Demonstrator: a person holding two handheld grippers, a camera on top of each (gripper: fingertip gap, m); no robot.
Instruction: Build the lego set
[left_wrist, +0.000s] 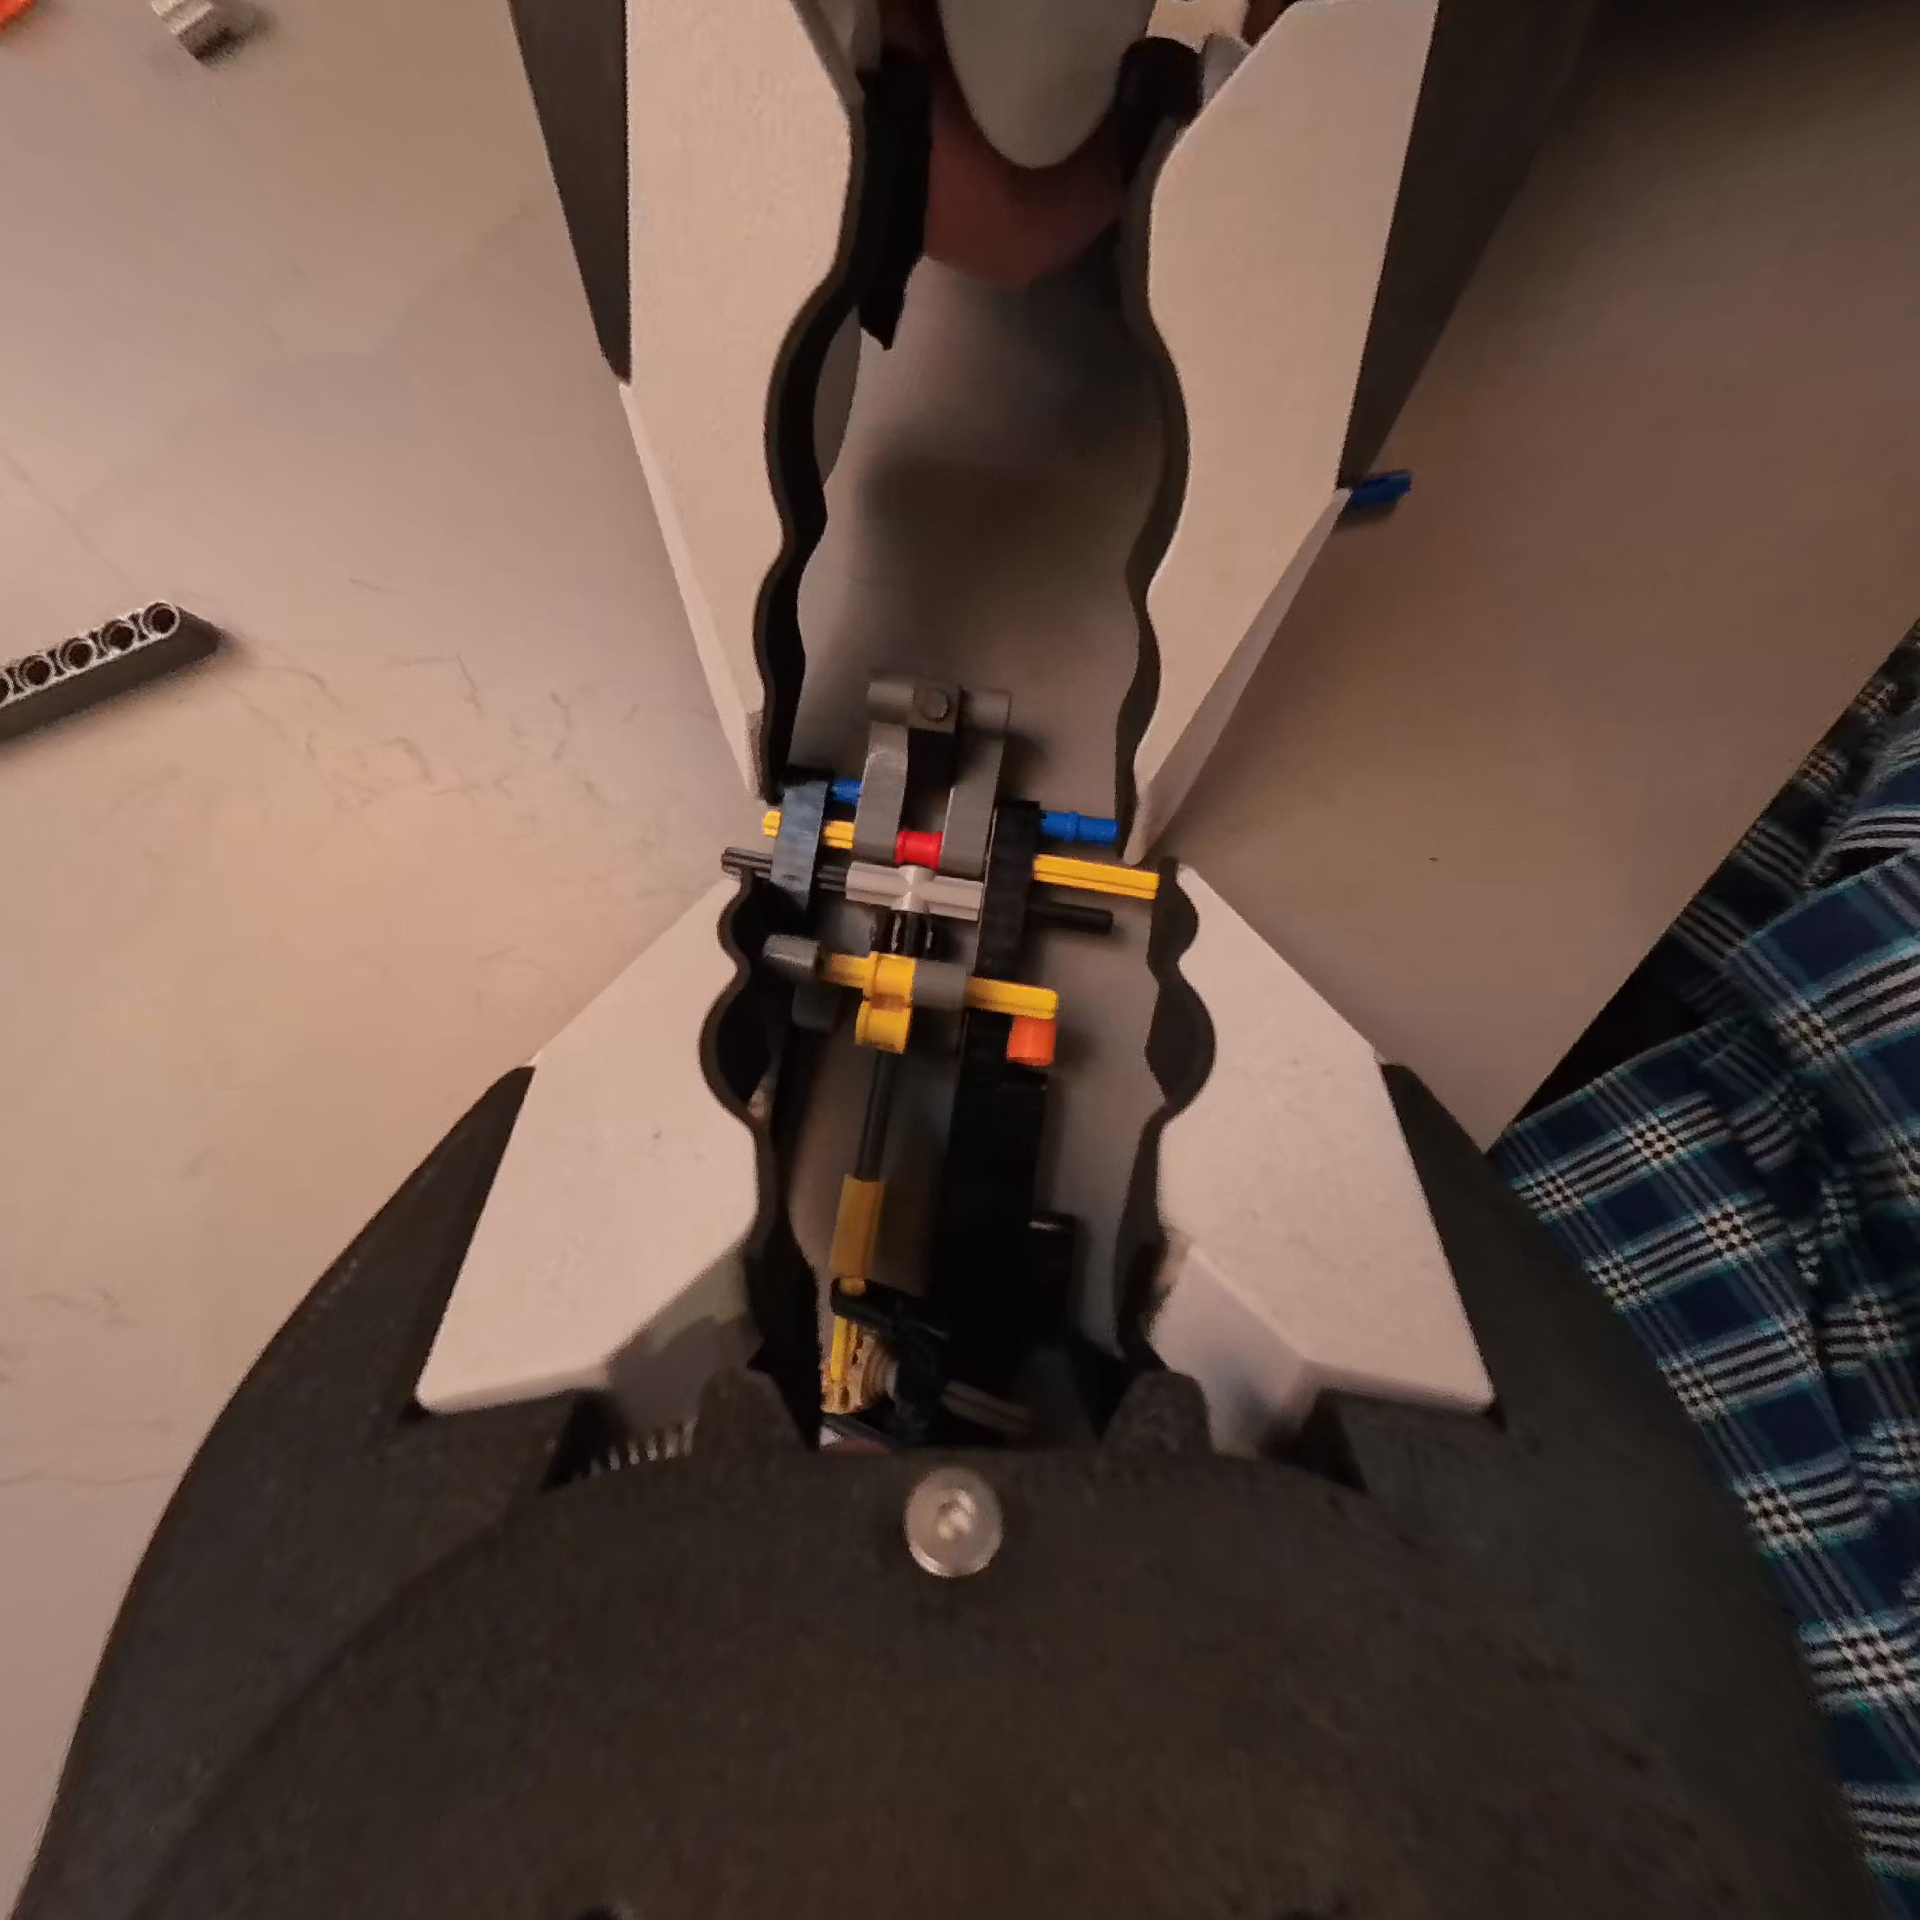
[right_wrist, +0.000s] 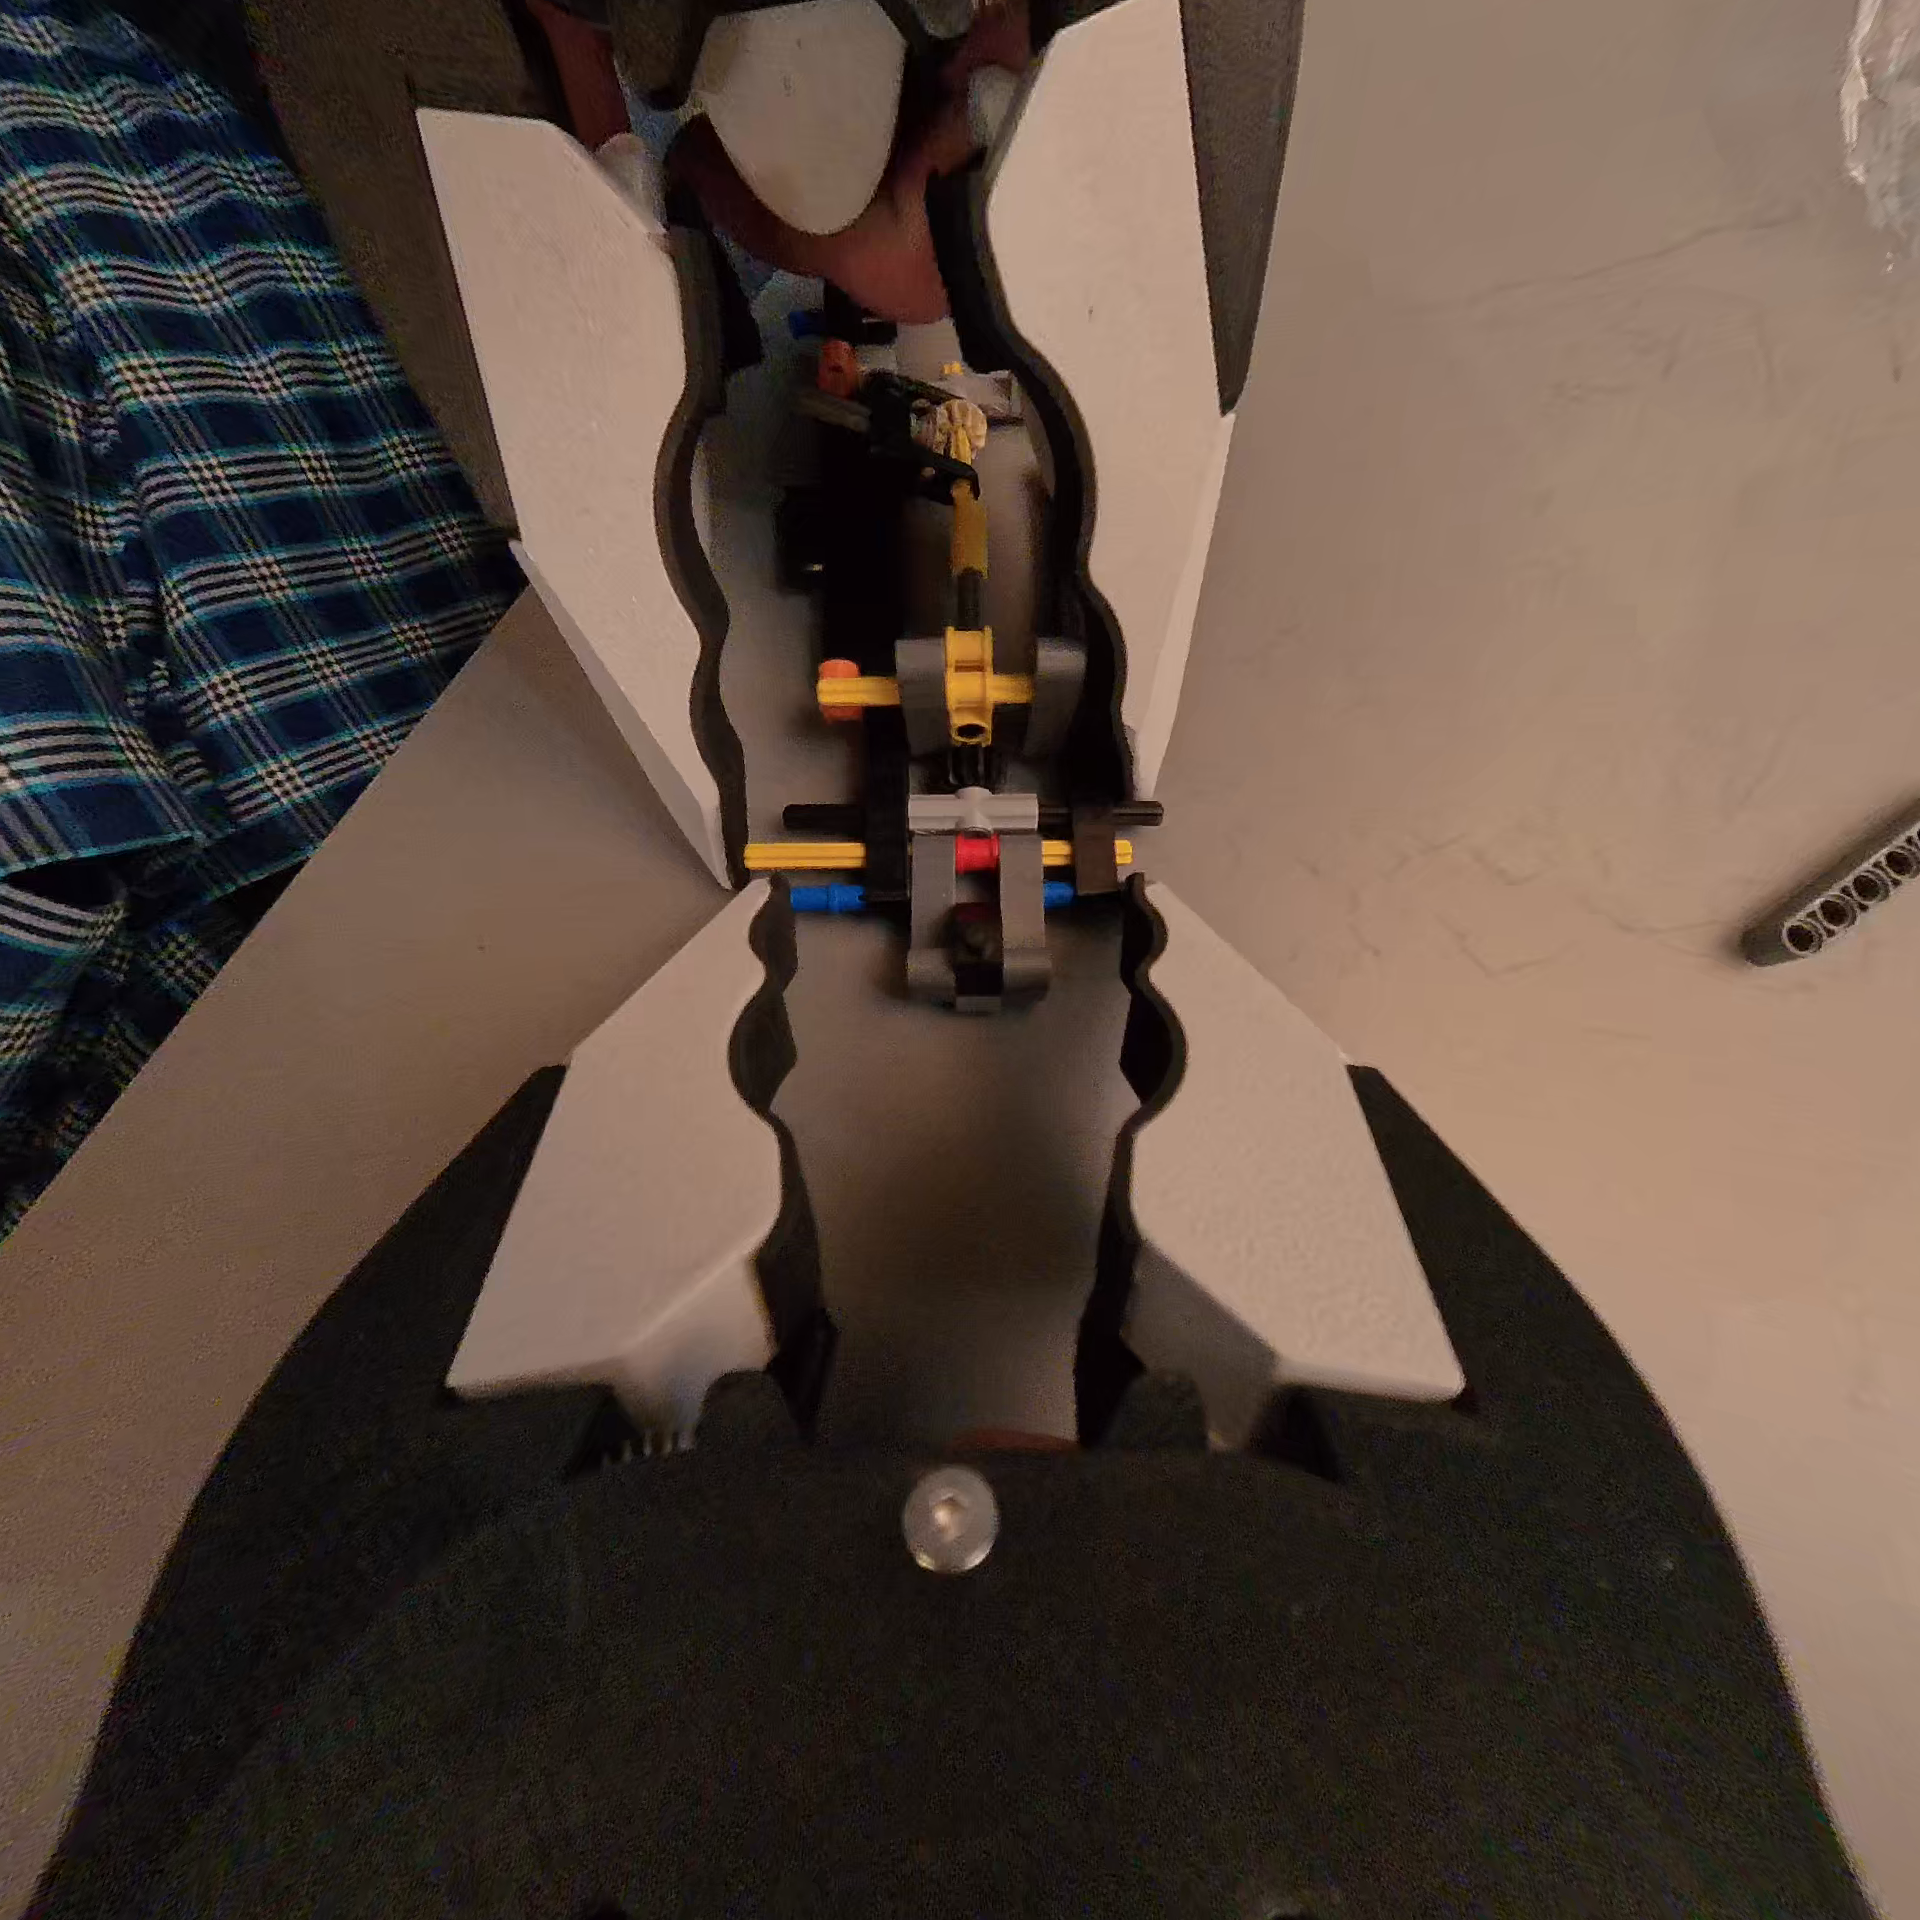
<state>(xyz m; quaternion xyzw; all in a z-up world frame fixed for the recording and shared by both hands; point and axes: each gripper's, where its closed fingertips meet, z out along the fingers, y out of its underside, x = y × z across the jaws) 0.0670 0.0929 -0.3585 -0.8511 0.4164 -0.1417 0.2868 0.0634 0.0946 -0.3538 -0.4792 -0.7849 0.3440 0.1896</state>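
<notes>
A lego technic assembly (left_wrist: 914, 977) of black beams, yellow, black and blue cross axles, a red bush and a grey fork end lies lengthwise between my left gripper's (left_wrist: 961, 878) fingers. The ends of its black and yellow axles touch the left fingertips. My right gripper (right_wrist: 948, 891) faces the left one tip to tip. It is open, and only the grey fork end (right_wrist: 977, 956) of the assembly (right_wrist: 956, 707) reaches between its fingertips, with gaps on both sides. Both grippers are low over the pale table (left_wrist: 364, 935).
A dark grey beam with holes (left_wrist: 104, 665) lies on the table, also in the right wrist view (right_wrist: 1839, 904). A loose blue pin (left_wrist: 1377, 486) lies beside the right gripper's finger. A small grey part (left_wrist: 203, 21) is far off. A person's checked blue clothing (right_wrist: 208, 468) borders the table edge. Less than 4 cm separates the two grippers' tips.
</notes>
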